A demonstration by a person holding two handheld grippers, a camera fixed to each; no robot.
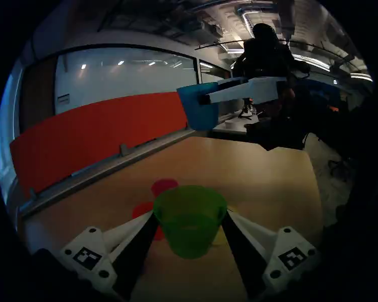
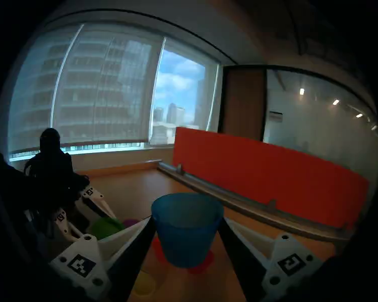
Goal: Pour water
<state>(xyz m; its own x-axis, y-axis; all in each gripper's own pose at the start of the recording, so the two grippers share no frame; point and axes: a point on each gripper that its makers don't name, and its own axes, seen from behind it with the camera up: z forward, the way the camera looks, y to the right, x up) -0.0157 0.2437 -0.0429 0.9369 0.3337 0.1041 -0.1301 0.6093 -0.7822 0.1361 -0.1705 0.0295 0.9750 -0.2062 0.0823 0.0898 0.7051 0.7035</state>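
The green cup (image 1: 190, 231) sits upright between the two fingers of the left hand-held gripper (image 1: 190, 216), which press on its sides just under the rim. It hangs low over the wooden tabletop (image 1: 269, 171). Whether it holds water I cannot tell. The blue cup (image 2: 187, 241) is clamped the same way in the right hand-held gripper (image 2: 187, 224), a finger against each side. In the left gripper view it is raised well above the tabletop, beyond the green cup and about upright. Under the cups, red pieces (image 1: 164, 185) and a yellow piece (image 2: 143, 284) lie on the wood; what they are is unclear. A red panel (image 1: 98, 136) runs along the tabletop's far edge. Behind the left hand-held gripper a person (image 2: 50, 166) shows dark against a bright window (image 2: 108, 90).
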